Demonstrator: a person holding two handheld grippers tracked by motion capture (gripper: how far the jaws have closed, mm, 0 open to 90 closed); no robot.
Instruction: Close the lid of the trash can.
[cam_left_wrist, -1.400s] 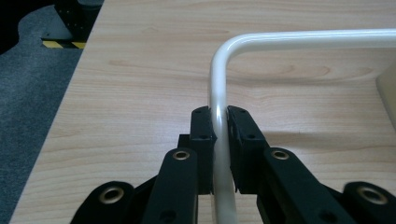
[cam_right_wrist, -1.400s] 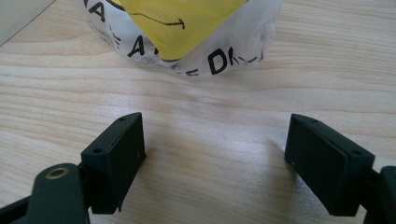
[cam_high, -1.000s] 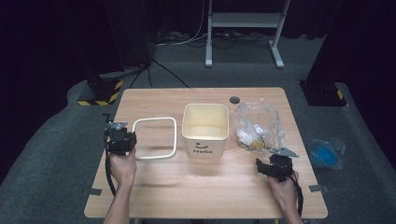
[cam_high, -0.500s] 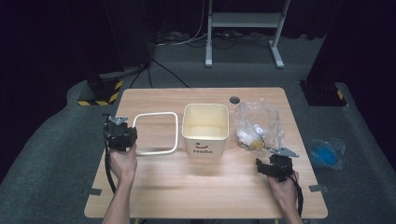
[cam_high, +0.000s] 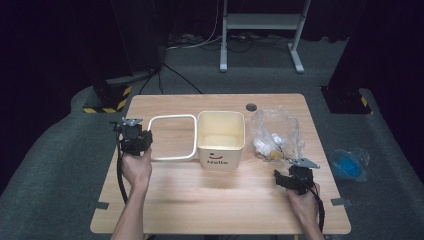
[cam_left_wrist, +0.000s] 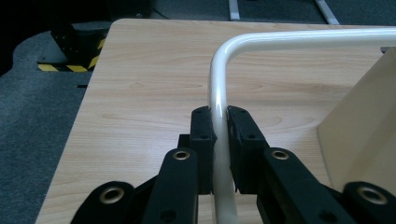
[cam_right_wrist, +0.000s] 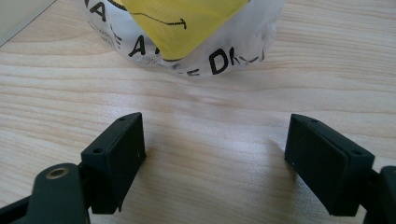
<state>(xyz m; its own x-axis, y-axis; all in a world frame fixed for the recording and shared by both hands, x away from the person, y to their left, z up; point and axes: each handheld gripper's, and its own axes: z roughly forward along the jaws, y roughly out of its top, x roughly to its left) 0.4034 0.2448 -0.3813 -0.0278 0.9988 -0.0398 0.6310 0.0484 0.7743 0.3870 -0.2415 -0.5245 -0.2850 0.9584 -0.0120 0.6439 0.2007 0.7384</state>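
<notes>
Whereas the white rectangular frame (cam_high: 172, 138) lay a little lower and more tilted a second ago, it now sits squarer on the worktop (cam_high: 215, 200), its right side just beside the cream tub (cam_high: 220, 139); the left gripper (cam_high: 133, 139) has moved slightly up with it. The right gripper (cam_high: 295, 176) has not shifted.

Left gripper view: the jaws are pressed onto the frame's left bar (cam_left_wrist: 218, 116), pinching the glossy white tube just below its rounded corner; from that corner the tube runs off to the right across the top. The tub's wall (cam_left_wrist: 364, 135) shows at the right edge.

The frame is a thin, white, round-cornered loop, open in the middle, with wood showing through. The tub is square, cream, open-topped, with "Hello" and a small smile printed on its near face; it stands at mid-worktop.

Right gripper view: the jaws are spread wide over bare wood, touching nothing, with a clear plastic bag (cam_right_wrist: 187, 32) just ahead bearing black lettering and something yellow inside. In the high view the bag (cam_high: 276, 134) lies right of the tub, and a blue bundle (cam_high: 350, 163) sits on the floor beyond the worktop's right edge
</notes>
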